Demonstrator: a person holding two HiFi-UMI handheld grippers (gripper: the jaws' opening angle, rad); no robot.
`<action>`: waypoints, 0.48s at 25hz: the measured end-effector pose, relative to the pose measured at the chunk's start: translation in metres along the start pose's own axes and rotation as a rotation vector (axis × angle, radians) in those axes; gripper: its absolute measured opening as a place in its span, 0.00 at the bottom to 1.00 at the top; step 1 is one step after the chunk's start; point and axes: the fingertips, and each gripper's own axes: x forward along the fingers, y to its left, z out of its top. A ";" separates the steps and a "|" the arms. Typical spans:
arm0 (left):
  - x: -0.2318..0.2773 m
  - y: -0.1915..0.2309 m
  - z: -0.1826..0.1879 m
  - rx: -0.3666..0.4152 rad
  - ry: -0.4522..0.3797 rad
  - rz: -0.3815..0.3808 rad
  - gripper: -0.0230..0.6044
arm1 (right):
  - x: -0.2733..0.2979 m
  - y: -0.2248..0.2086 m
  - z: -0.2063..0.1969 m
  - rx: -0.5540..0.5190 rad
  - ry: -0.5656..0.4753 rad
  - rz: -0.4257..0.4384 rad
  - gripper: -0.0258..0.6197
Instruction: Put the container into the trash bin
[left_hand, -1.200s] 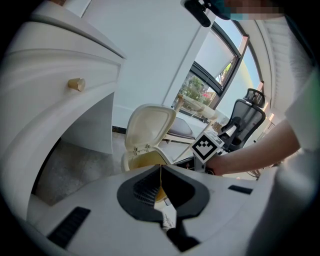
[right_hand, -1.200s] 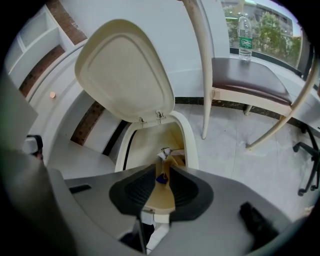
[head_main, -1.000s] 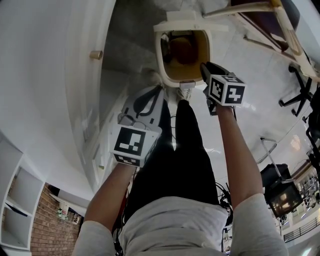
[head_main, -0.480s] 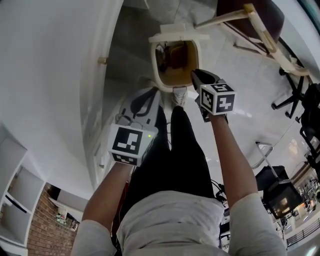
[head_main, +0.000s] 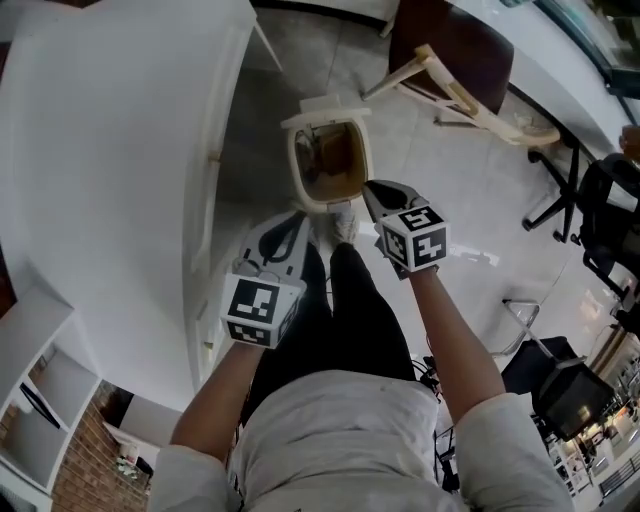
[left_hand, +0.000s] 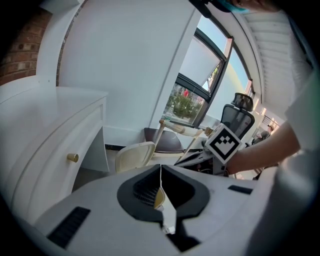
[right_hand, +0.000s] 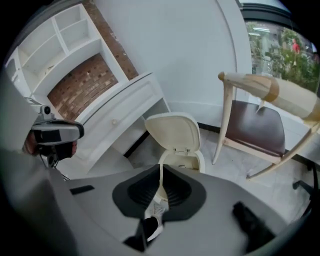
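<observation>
Down by my feet, the cream plastic trash bin (head_main: 293, 165) is standing with its hinged lid (head_main: 325, 103) tipped up and back. Something brownish (head_main: 335, 160) is showing inside it, too small for me to say whether it is the container; neither of my tools is carrying anything.

I am holding the right gripper (head_main: 376, 190) just beside the bin's right rim, and its own view is showing its dark jaws pressed together, with the bin and raised lid beyond them. I am holding the left gripper (head_main: 298, 218) just below and left of the bin, jaws likewise meeting in a thin line, nothing between them. Each tool's black-and-white marker cube (head_main: 258, 308) is sitting close to my wrist.

My pale shoe (head_main: 343, 225) is resting against the foot of the bin.

To my left, a white cabinet with a small brass knob (head_main: 213, 155) is running alongside the bin. Beyond the bin, a light wooden chair with a dark brown seat (head_main: 450, 50) is standing on the pale floor.
</observation>
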 end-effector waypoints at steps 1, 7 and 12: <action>-0.004 -0.006 0.002 -0.005 0.001 -0.007 0.07 | -0.010 0.005 0.002 -0.011 -0.006 0.007 0.10; -0.034 -0.034 0.017 0.005 -0.006 -0.026 0.07 | -0.071 0.031 0.020 -0.075 -0.048 0.033 0.09; -0.060 -0.047 0.040 -0.004 -0.029 -0.027 0.07 | -0.118 0.056 0.047 -0.121 -0.095 0.048 0.09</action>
